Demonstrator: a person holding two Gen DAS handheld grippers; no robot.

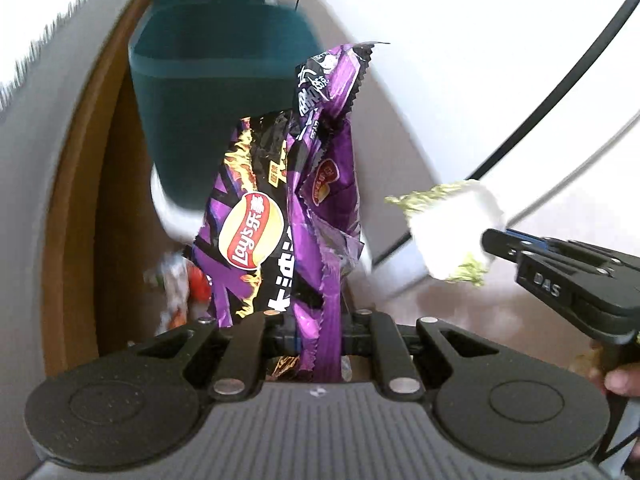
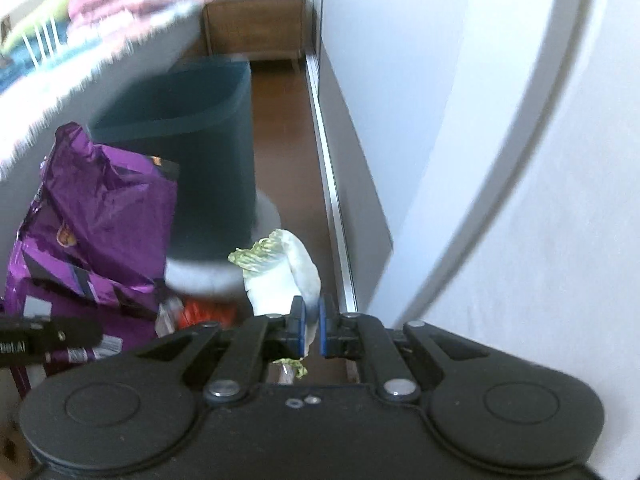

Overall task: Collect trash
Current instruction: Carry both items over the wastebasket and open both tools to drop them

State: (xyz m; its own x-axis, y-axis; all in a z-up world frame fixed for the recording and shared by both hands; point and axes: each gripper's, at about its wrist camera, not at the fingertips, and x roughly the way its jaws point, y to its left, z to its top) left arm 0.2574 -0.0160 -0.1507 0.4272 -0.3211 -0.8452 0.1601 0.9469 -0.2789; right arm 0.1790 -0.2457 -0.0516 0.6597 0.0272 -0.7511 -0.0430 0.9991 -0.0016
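Biggest thing first: the dark teal trash bin [image 1: 224,92] fills the upper centre of my left wrist view and sits upper left of centre in my right wrist view [image 2: 188,148], standing on the brown floor with its open mouth facing up. It lies ahead of and below both of my tools, so the coming move, as I judge it, turns on getting each load above that mouth.

Next, the purple chip bag [image 1: 280,220]: my left gripper [image 1: 318,326] is clamped tight on its lower end. The bag's long axis runs up the frame from the jaws, its top corner overlapping the bin's right rim in the picture (blurred, so I can't tell if they touch). In the right view it hangs at left [image 2: 96,216].

Smaller: the cabbage piece [image 2: 280,276], white with a green frill, pinched in my right gripper [image 2: 312,330], jaws nearly closed on its base. In the left view it sits at right [image 1: 452,232], right of the bin.

The left load looks nearer the bin; the right needs more travel leftward.

Some orange-and-white litter [image 1: 180,288] lies on the floor at the bin's foot, not collected yet.
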